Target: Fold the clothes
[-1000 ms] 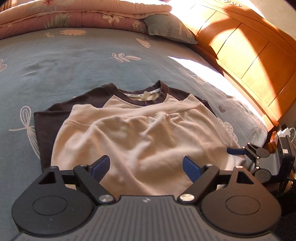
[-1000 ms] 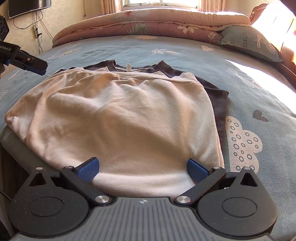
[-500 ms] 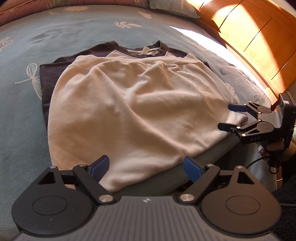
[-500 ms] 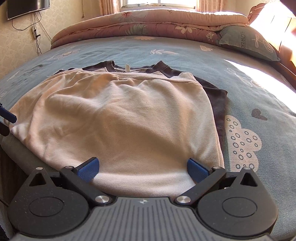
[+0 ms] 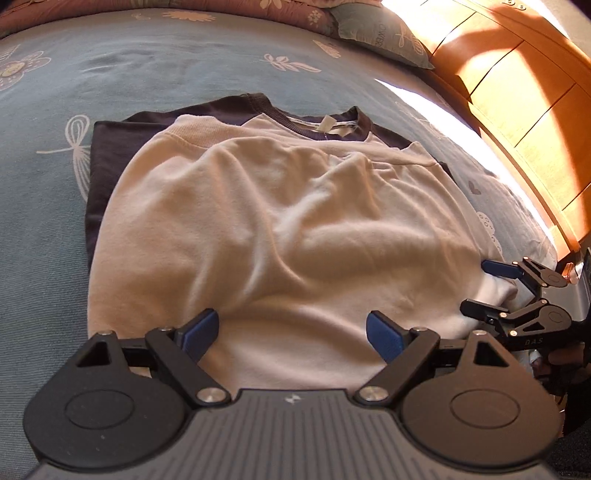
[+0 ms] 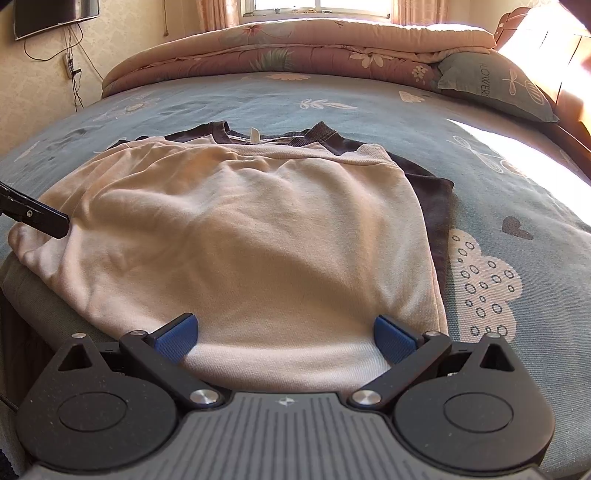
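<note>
Left tool (image 5: 291, 334) gaping, right tool (image 6: 286, 338) gaping, soft cream-and-navy shirt (image 6: 240, 236), rumpled

One shirt (image 6: 258, 236), cream body with dark sleeves, centre of frame. One bedsheet (image 6: 369, 107) beneath it. One rolled quilt (image 6: 295, 48) along the top. One pillow (image 6: 495, 85), upper right. One television (image 6: 55, 14), upper left. Two grippers: left gripper (image 5: 291, 332), right gripper (image 6: 284, 334).
</note>
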A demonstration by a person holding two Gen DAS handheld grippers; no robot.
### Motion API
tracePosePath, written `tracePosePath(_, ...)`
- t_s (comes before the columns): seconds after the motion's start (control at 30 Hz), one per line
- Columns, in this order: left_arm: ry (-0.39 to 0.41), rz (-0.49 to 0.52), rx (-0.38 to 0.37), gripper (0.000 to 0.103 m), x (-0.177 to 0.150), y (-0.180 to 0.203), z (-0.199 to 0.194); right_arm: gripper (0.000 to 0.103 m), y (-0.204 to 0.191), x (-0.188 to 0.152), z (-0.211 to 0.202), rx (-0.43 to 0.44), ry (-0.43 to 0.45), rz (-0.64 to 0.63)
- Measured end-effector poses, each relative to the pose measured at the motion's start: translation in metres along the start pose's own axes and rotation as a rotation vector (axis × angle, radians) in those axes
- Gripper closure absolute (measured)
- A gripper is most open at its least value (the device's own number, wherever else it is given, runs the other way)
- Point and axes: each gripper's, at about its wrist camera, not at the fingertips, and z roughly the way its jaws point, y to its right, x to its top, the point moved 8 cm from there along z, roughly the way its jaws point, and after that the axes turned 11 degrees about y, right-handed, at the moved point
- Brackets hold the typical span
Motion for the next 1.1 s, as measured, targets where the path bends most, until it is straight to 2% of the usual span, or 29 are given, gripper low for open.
tracePosePath(0.03, -0.004, 0.008, 0.016, 0.016, 0.001, -0.001, -0.003, 0.0, 0.0, 0.0, 0.0, 0.0, 0.001, -0.001)
tracePosePath(0.13, 0.053, 0.046, -0.017, 0.016, 0.019, 0.005, -0.012, 0.0, 0.0, 0.0, 0.0, 0.0, 0.002, -0.003)
tracePosePath(0.2, 0.101, 0.043, -0.052, 0.015, 0.035, 0.01, -0.013, 0.0, 0.0, 0.0, 0.0, 0.0, 0.002, -0.004)
tracePosePath(0.33, 0.136, 0.006, -0.078, 0.015, 0.056, 0.011, 0.004, 0.0, -0.001, 0.0, 0.0, -0.002, 0.001, -0.006)
tracePosePath(0.4, 0.135, -0.02, -0.039, 0.015, 0.058, -0.001, 0.014, 0.0, -0.001, 0.0, 0.0, -0.002, -0.001, -0.006)
tracePosePath(0.47, 0.113, -0.061, 0.065, 0.016, 0.056, -0.025, 0.023, 0.0, -0.001, 0.0, 0.0, -0.001, -0.003, -0.007)
tracePosePath(0.63, 0.146, -0.135, 0.096, 0.016, 0.065, -0.047, 0.006, 0.0, 0.0, 0.0, 0.0, 0.006, -0.009, -0.009)
tracePosePath(0.77, 0.215, -0.145, -0.007, 0.014, 0.082, -0.031, -0.009, 0.0, -0.004, 0.014, 0.004, 0.041, -0.013, 0.0)
tracePosePath(0.9, 0.191, -0.121, -0.106, 0.013, 0.085, -0.006, 0.007, 0.0, -0.011, 0.039, 0.014, 0.098, 0.017, 0.03)
tracePosePath(1.1, 0.126, -0.173, -0.085, 0.013, 0.069, -0.011, 0.045, 0.0, -0.022, 0.077, 0.028, 0.183, 0.062, 0.074)
